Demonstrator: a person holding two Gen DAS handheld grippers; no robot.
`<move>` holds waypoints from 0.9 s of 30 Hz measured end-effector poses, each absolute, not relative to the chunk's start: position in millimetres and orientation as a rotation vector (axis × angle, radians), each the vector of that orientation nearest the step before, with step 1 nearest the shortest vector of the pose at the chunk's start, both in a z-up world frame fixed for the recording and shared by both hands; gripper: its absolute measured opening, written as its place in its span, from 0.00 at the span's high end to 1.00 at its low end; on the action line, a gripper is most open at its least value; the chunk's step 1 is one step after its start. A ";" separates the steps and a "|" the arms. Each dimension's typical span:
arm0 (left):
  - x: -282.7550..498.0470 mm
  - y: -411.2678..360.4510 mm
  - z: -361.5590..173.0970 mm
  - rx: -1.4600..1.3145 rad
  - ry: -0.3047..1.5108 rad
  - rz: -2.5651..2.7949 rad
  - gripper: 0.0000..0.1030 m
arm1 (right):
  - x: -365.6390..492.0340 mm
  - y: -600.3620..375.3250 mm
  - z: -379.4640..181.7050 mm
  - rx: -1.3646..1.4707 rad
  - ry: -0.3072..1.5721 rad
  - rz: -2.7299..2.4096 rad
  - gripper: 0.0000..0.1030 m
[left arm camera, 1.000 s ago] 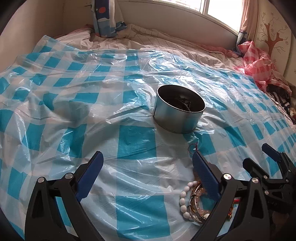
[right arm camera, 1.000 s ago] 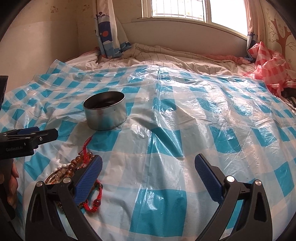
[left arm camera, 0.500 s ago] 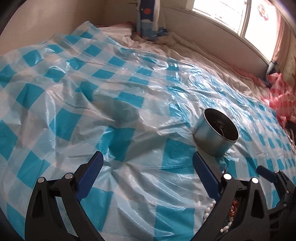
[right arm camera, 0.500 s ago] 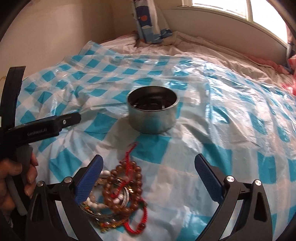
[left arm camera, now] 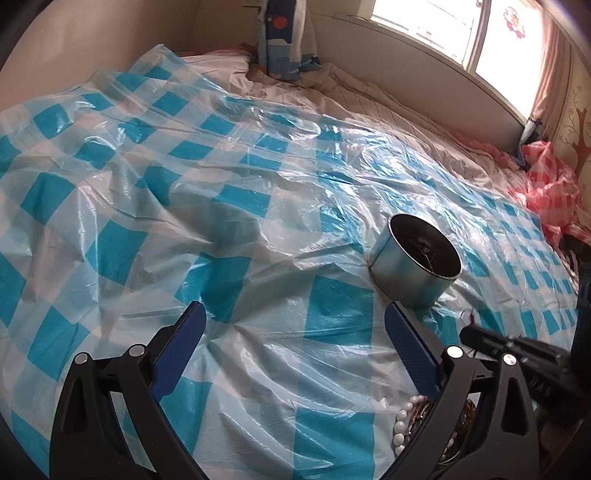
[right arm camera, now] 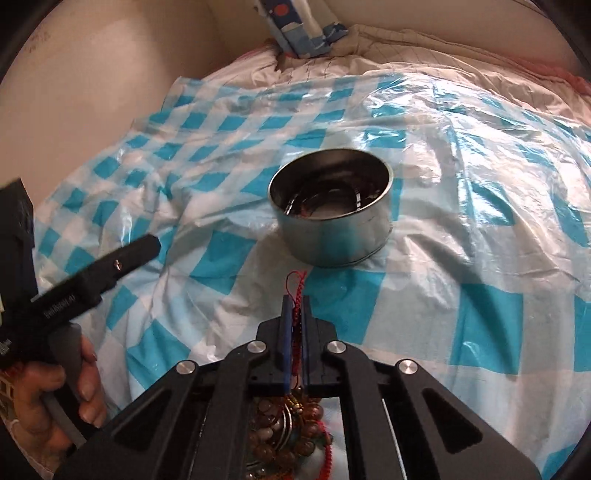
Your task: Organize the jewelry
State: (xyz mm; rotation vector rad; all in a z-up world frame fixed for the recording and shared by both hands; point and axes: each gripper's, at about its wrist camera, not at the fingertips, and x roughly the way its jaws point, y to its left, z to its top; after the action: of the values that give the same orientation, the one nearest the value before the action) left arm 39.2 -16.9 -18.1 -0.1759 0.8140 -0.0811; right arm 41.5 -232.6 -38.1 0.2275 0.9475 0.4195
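Note:
A round metal tin (right arm camera: pixel 330 218) stands on the blue-and-white checked plastic sheet (right arm camera: pixel 480 221), with a few pieces inside it; it also shows in the left wrist view (left arm camera: pixel 417 262). My right gripper (right arm camera: pixel 294 306) is shut on a red cord bracelet (right arm camera: pixel 297 286), just short of the tin. A pile of bead bracelets (right arm camera: pixel 291 421) lies under it. My left gripper (left arm camera: pixel 291 325) is open and empty over the sheet, left of the tin. A white bead bracelet (left arm camera: pixel 400 424) from the pile shows by its right finger.
The sheet covers a bed with rumpled bedding (left arm camera: pixel 354 92) at the far side. A red checked cloth (left arm camera: pixel 550 192) lies at the right. A wall and window (left arm camera: pixel 443 22) run behind. The person's hand (right arm camera: pixel 55 387) holds the left gripper.
My right gripper has moved over the bracelet pile and shut on the red cord bracelet. My left gripper has swung left, still open.

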 end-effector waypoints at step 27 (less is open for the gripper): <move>23.8 -107.6 -40.3 0.009 0.931 -0.496 0.90 | 18.4 -310.9 -59.2 0.265 0.979 0.229 0.53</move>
State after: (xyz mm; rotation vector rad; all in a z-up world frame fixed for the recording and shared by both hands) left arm 23.8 -107.6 -40.3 0.0094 0.9306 -0.4963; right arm 18.4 -310.9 -59.2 0.2651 0.9793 0.2288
